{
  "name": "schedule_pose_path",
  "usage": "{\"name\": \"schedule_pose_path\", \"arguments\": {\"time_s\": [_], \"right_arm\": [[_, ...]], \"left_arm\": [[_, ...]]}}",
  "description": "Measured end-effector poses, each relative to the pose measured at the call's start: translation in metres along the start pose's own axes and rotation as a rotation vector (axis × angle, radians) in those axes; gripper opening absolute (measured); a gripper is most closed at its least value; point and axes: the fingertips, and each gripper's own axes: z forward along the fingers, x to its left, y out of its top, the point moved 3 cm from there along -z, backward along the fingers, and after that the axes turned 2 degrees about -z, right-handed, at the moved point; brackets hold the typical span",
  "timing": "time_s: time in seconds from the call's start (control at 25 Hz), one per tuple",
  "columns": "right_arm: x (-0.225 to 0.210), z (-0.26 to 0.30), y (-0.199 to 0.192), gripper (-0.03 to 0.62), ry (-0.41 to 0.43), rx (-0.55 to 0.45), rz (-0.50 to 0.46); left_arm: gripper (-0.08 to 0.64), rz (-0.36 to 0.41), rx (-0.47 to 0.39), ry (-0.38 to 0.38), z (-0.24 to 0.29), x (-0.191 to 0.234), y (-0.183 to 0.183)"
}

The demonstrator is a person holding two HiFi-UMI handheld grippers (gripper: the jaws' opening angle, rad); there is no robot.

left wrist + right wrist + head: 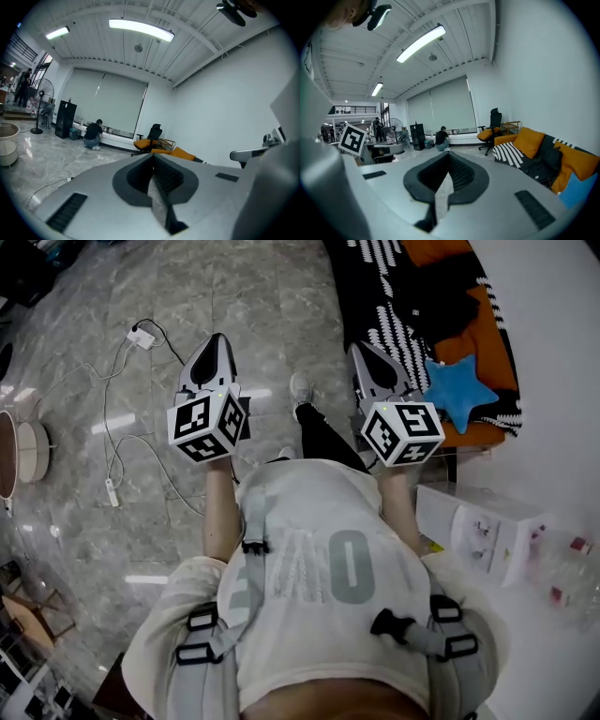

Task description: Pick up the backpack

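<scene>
Grey straps of the backpack (208, 641) cross the person's shoulders, so it seems to be worn, close behind both tongs. The left tongs (217, 341) and right tongs (361, 352) are clenched and empty, pointing forward, away from it. Neither is nearer.

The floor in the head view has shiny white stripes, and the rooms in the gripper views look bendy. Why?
Head view: the stripes are probably lamp glare on the glossy floor. Left gripper view: the wide lens bows the ceiling lamp and darkens the corners. Right gripper view: same bending, so its long lamp curves too.
</scene>
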Motion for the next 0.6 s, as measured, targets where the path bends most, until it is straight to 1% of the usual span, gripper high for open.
{"name": "schedule_pose_path", "arguments": {"time_s": [0.16,0.36,0.4,0.44,0.52,0.56,0.6], "right_arm": [[-0.008,0.036,-0.009,0.008,0.037,0.007,0.022],[-0.028,0.102,-0.022,0.008,0.125,0.011,0.083],[-0.032,0.119,-0.022,0.008,0.136,0.011,0.067],[-0.035,0.138,-0.020,0.008,0.141,0.014,0.027],[-0.039,0.177,-0.011,0.008,0.149,0.027,-0.084],[-0.041,0.195,-0.004,0.008,0.160,0.031,-0.118],[-0.044,0.213,0.004,0.008,0.177,0.034,-0.129]], "left_arm": [[0.020,0.017,0.004,0.005,0.020,0.009,-0.007],[0.020,0.037,0.000,0.041,0.053,0.022,-0.019],[0.020,0.041,-0.003,0.049,0.064,0.026,-0.019],[0.020,0.045,-0.005,0.056,0.075,0.032,-0.017],[0.020,0.053,-0.003,0.065,0.102,0.045,-0.009],[0.020,0.054,-0.003,0.075,0.117,0.052,-0.002],[0.020,0.052,-0.005,0.089,0.132,0.060,0.006]]}}
